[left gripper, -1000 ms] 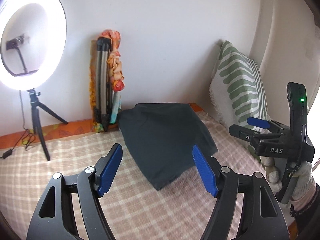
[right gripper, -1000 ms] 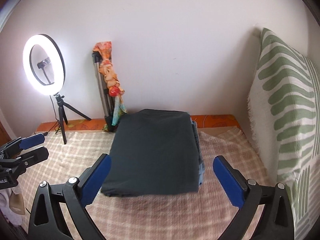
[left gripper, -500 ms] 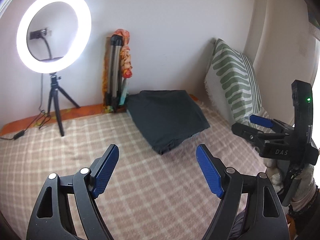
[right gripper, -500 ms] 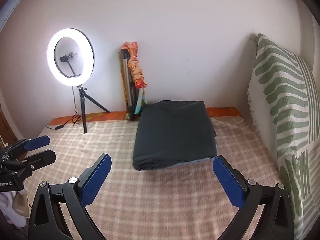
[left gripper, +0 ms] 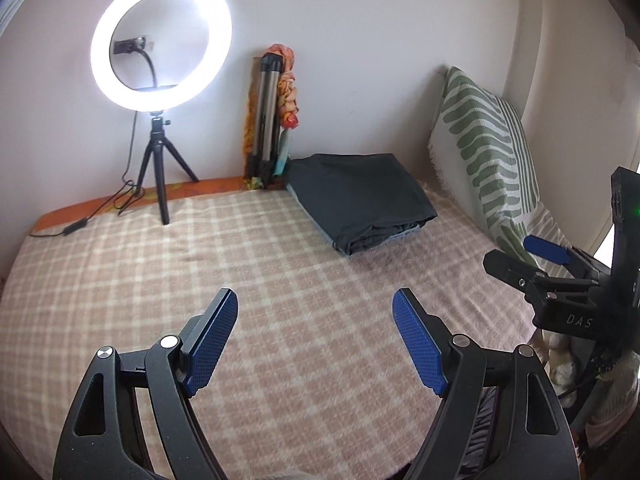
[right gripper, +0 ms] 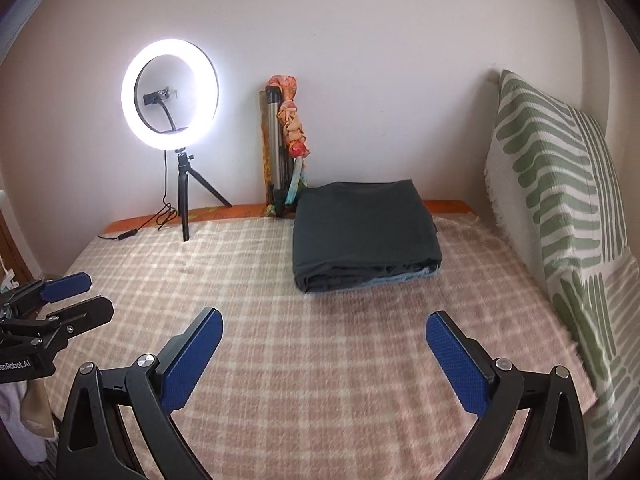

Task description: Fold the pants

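Left wrist view: left claw (left gripper: 314,340) spread wide over bare checked blanket (left gripper: 280,280) on the bed, nothing between its blue pads; its jaws have just been opening. Folded dark pants (left gripper: 362,200) lie flat at the far side of the bed, near the wall, well apart from the claw, with a pale blue layer showing under the near edge. From here the stack sits skewed, its near corner pointing toward the camera and its long axis running diagonally from the wall toward the lower right. This view alone shows the right claw (left gripper: 520,256) from the side, at the right edge, gripped by a gloved hand (left gripper: 612,384); its jaws stand apart, empty. Ring light (left gripper: 160,40) on a small tripod stands far left; folded tripod with orange cloth (left gripper: 276,112) leans on the wall just beside the pants; green-striped pillow (left gripper: 488,160) props up on the right. Right wrist view: right claw (right gripper: 324,352) wide open, empty, over the blanket. Pants (right gripper: 362,228) appear squarer here, folded edge facing the camera, long axis running wall to camera. Left claw (right gripper: 76,296) enters at the left edge, open.
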